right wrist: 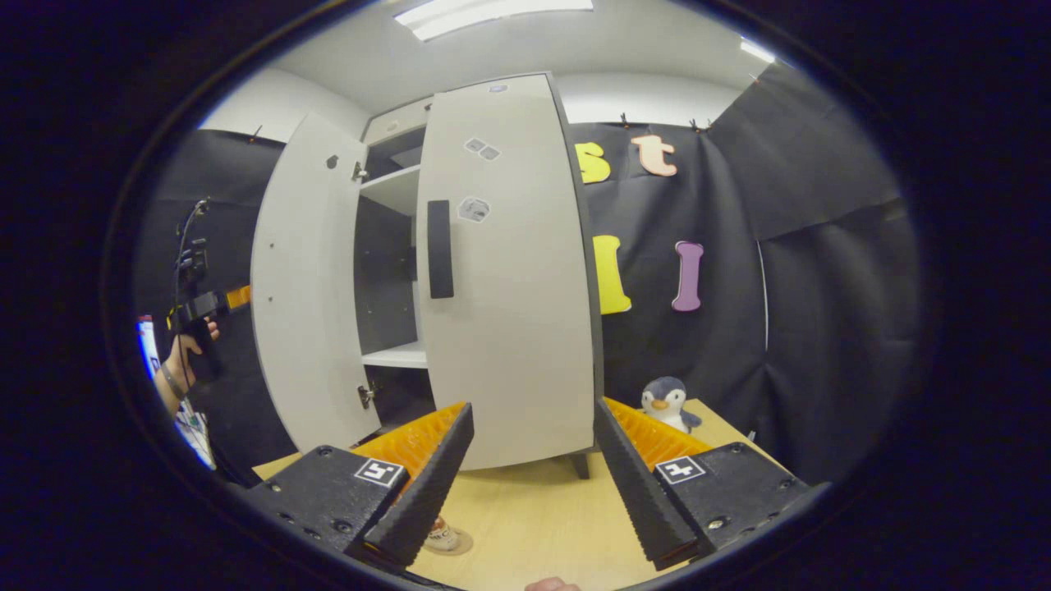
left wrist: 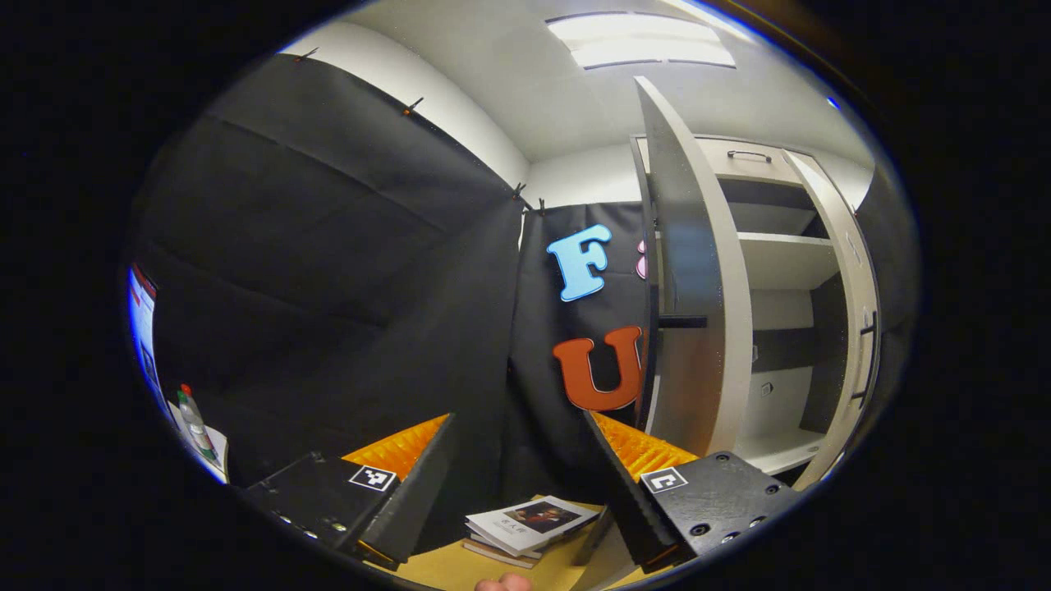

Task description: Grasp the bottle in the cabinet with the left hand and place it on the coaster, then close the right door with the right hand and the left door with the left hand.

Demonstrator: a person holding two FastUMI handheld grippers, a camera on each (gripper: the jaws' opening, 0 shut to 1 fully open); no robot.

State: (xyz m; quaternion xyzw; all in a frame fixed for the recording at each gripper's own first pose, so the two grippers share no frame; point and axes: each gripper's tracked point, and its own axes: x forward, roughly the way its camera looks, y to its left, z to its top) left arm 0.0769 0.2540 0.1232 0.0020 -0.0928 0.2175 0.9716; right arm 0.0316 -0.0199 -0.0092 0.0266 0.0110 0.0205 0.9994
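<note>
White cabinet (right wrist: 460, 271) doors both stand ajar at the bench's (right wrist: 525, 509) far edge. The bottle (right wrist: 439, 535) already rests on the coaster (right wrist: 460, 542) near the front edge, half hidden by the right claw (right wrist: 525, 468), which is spread and empty. Next, press the right door (right wrist: 509, 271) shut squarely. The left claw (left wrist: 517, 468), likewise spread and empty, faces the left door (left wrist: 694, 271).

We see a stack of books (left wrist: 525, 525) lying on the wooden surface (right wrist: 534, 517). A plush penguin (right wrist: 667, 403) sits upright near the surface's far edge, beside the black cloth wall (right wrist: 821, 328). Ceiling lights (left wrist: 640, 41) glow overhead.
</note>
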